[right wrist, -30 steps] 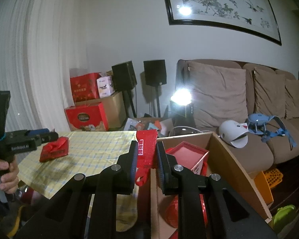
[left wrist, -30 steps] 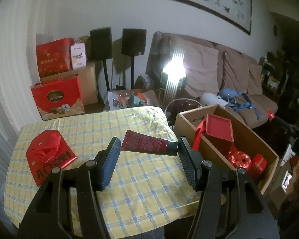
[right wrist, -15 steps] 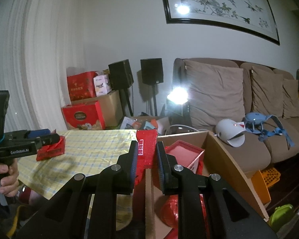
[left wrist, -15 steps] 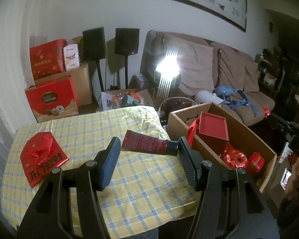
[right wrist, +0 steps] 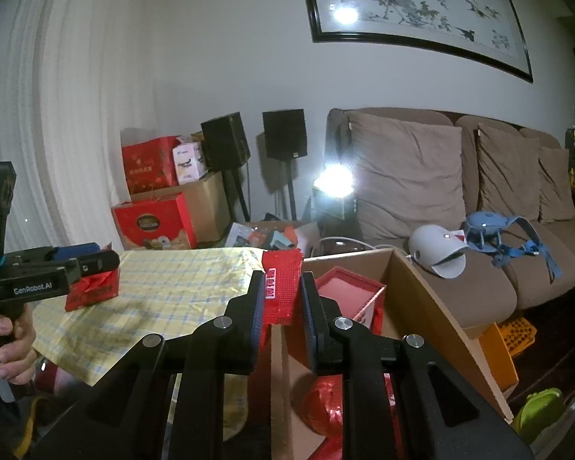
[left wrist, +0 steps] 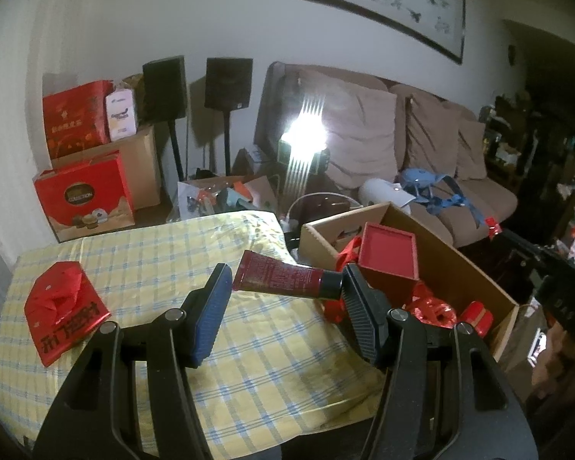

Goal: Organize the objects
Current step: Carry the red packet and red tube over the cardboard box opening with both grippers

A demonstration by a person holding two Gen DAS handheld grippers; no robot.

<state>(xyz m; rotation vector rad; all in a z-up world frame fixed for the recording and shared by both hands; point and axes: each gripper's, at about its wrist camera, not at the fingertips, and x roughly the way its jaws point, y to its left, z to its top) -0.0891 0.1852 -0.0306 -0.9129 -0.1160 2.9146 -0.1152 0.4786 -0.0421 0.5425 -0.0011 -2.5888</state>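
tube (left wrist: 285,279) placement is judged to be the step in hand, and it is best done by carrying the tube level across the table edge until it hangs over a free part of the cardboard box (left wrist: 467,268), then lowering it before the jaws are parted, so that it is not dropped onto the box rim or against the red square box (left wrist: 389,253) standing inside.

nearest in the left wrist view, the left gripper (left wrist: 283,299) is seen about half spread, and the dark red tube is held crosswise between its pads, crimped end at the blue pad and black cap at the other. below it the yellow checked tablecloth (left wrist: 249,364) is spread, and a red folded packet (left wrist: 63,314) is left lying at its near left part, well apart from the tube. just beyond the table's right edge the open box is placed, with red ornaments (left wrist: 431,308) already in it.

in the right wrist view, the right gripper (right wrist: 281,306) is drawn narrow, and a red sachet (right wrist: 281,287) is pinched upright between its pads, poised over the box's near wall. farther off, a sofa (right wrist: 441,207) and two speakers are seen against the wall.
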